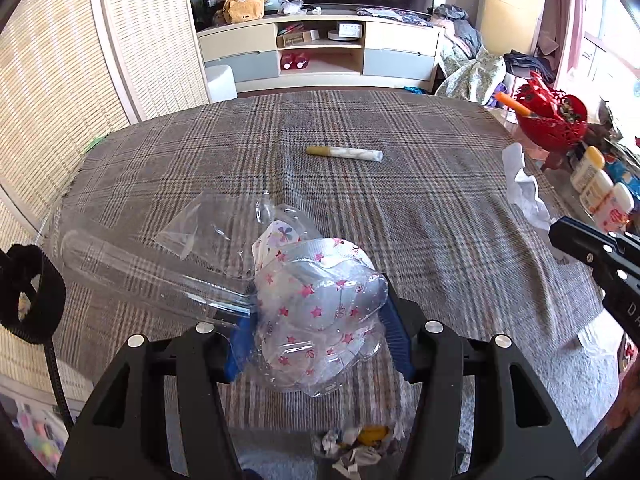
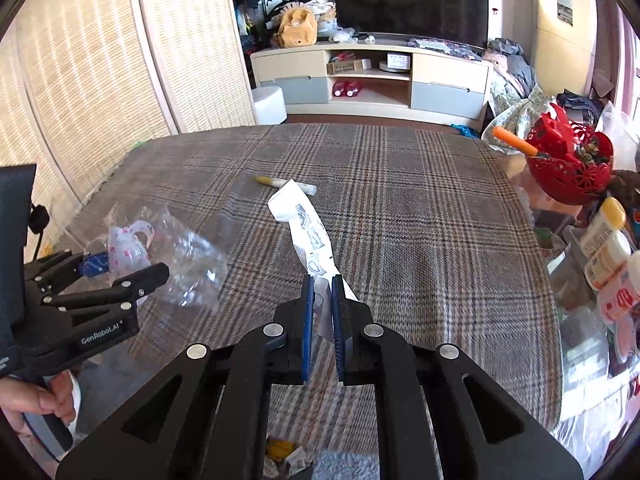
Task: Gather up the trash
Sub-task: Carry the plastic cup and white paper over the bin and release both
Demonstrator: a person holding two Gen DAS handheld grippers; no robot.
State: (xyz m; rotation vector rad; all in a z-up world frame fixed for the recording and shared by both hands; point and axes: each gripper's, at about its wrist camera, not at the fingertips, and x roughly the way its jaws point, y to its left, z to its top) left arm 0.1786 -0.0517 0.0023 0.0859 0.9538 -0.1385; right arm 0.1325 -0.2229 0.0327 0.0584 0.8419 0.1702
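On the left, the left tool (image 1: 316,344) pinches a crumpled clear plastic package with pink stars (image 1: 320,312) between its blue pads; the package bulges forward out of the jaws, and its long clear tube part sticks out to the left. It hangs over the near part of the grey plaid cloth (image 1: 400,208) that covers the tabletop.

In the middle, beyond the package, a small white stick with a yellow end (image 1: 344,153) lies flat on the cloth, alone. Its long axis runs left to right across the view, with the yellow end on the left. It lies straight ahead of both tools and well apart from them; I cannot tell which hand is nearer to it.

On the right, the right tool (image 2: 322,320) is pressed together on a long white printed paper strip (image 2: 308,228), which stands forward from its pads over the cloth.

Below both tools, at the near edge of the cloth, a heap of crumpled wrappers (image 1: 360,444) shows. In my judgement the two held pieces must go there, so both tools are busy for now.
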